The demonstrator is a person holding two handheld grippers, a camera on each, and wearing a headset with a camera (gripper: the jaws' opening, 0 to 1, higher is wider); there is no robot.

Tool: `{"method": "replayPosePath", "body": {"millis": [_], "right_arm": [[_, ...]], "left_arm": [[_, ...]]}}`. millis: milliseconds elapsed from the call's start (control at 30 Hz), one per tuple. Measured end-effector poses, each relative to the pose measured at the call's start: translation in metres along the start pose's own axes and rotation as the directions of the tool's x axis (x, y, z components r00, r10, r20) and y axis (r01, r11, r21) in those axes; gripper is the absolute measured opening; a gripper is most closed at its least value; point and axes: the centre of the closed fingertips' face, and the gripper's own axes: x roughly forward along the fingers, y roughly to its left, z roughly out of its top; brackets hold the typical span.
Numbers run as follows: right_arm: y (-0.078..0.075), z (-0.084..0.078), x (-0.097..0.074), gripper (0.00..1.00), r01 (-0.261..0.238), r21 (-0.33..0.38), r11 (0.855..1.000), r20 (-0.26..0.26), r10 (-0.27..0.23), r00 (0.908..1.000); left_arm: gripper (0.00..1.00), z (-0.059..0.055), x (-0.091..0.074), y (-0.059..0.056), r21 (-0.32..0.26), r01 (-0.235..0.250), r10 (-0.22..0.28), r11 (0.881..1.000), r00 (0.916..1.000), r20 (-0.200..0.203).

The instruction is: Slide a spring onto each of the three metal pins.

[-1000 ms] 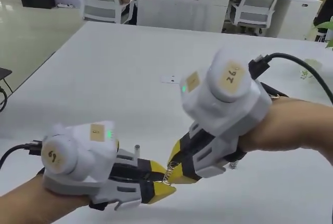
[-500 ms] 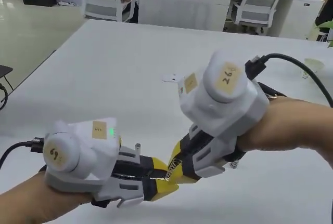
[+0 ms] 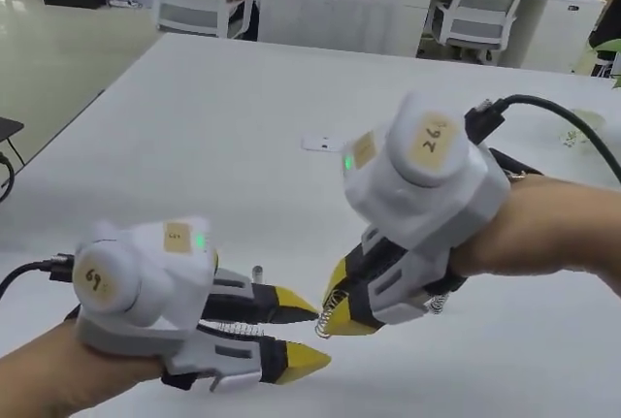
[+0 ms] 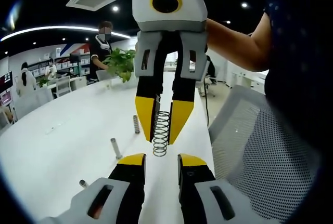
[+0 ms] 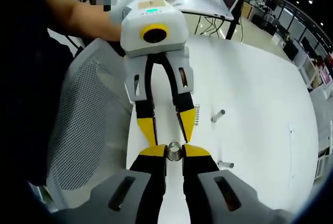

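**Head view: pinching spring [image 3: 327, 313] over counter [image 3: 243, 146]**

Holding it between closed-in jaws of right gripper [image 3: 342, 309], with coil sticking out past yellow tips. Facing it with left gripper [image 3: 303, 331], jaws spread, tips just beside spring. Standing near on counter, in left gripper view: three pins [image 4: 115, 147], apart from spring.

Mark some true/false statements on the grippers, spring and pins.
1. The right gripper grips a spring. True.
2. A pin stands upright on the table. True.
3. The left gripper is shut on a pin. False: its jaws stand open, holding nothing.
4. The spring is already on a pin. False: it is in the air between the right gripper's jaws, apart from the pins.
5. The grippers face each other. True.
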Motion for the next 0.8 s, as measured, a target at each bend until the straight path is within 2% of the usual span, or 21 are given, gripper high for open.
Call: {"method": "replayPosePath", "body": {"millis": [433, 800], "right_arm": [[-0.009, -0.016, -0.009, 0.08, 0.033, 0.035, 0.999, -0.018, -0.032, 0.9993], [-0.017, -0.028, -0.015, 0.09, 0.057, 0.057, 0.997, -0.032, -0.055, 0.9979]], "left_arm": [[0.37, -0.003, -0.017, 0.011, -0.053, -0.056, 0.057, 0.997, 0.9981, 0.023], [0.48, -0.009, -0.034, 0.021, -0.105, -0.125, 0.129, 0.987, 0.9911, 0.034]]}}
